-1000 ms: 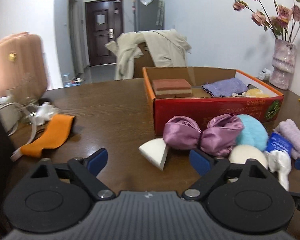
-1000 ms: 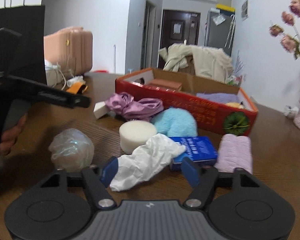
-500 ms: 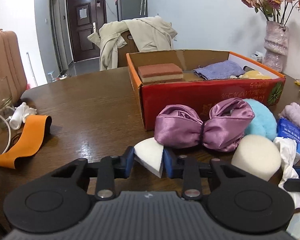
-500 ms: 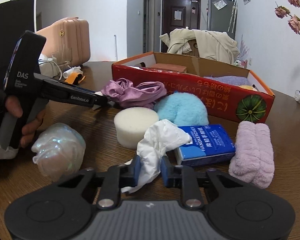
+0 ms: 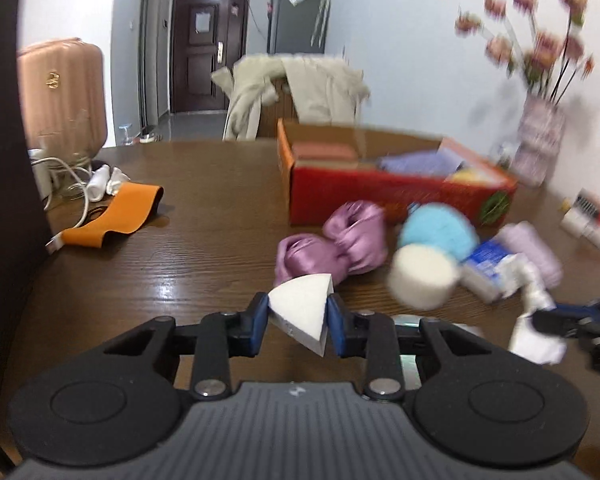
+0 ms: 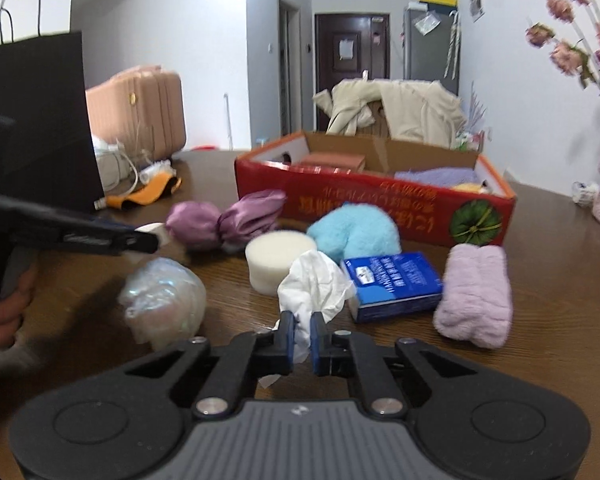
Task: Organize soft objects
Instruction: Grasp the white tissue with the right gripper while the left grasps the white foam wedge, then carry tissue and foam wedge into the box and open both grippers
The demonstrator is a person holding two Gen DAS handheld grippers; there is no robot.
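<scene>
The left gripper [image 5: 298,316] has its jaws clamped on a white wedge sponge [image 5: 300,310], which is pinched between the two blue pads and sits clear of the tabletop [image 5: 204,216]. The right gripper [image 6: 302,332] has its jaws closed tight on a crumpled white tissue [image 6: 314,284]; most of the tissue bunches up beyond the pads and a scrap hangs below them.

From the right wrist view, a round white sponge [image 6: 280,266] sits at 11 o'clock of the tissue, just beside it. A blue tissue pack [image 6: 392,286] lies at 3 o'clock, touching the tissue's edge. A pale purple rolled towel [image 6: 476,296] lies farther out at 3 o'clock, beside the pack. A fluffy blue puff [image 6: 356,230] sits at 12 o'clock behind the round sponge, and a purple satin bow [image 6: 224,220] lies at 10 o'clock. A shiny crumpled plastic ball [image 6: 162,298] rests at 9 o'clock.

Beyond these, at 12 o'clock, stands an open red box [image 6: 380,208], which holds a brown block [image 6: 332,162] and a purple cloth [image 6: 436,176]. An orange band [image 5: 112,220] lies on the tabletop at 10 o'clock of the left gripper, well apart from the pile. A vase with pink flowers [image 5: 540,144] stands at 2 o'clock, blurred.
</scene>
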